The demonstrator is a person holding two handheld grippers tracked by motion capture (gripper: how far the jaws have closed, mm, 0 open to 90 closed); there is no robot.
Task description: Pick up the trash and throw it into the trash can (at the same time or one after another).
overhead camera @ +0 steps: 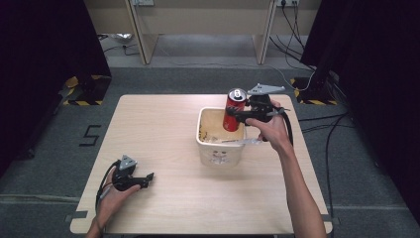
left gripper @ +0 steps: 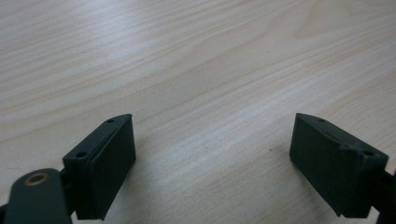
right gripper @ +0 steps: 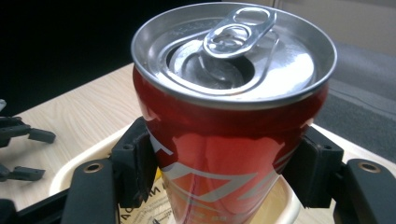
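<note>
So your right gripper [overhead camera: 236, 113] has the red can [overhead camera: 234, 110] pinched by its sides, upright, pull tab up, hanging over the open cream tub [overhead camera: 220, 148] near the table's [overhead camera: 163, 144] right half. Side grip makes sense: it keeps the can level and lets the bottom go in first. Looks like you're lowering it into the tub. Watch the tub's rim, your jaws sit just above it and could catch. There's printed paper or packaging inside the tub too, hard to tell what. Your left gripper [overhead camera: 147, 179] is parked low on the table at the near left, jaws wide apart, nothing in them, well clear.
</note>
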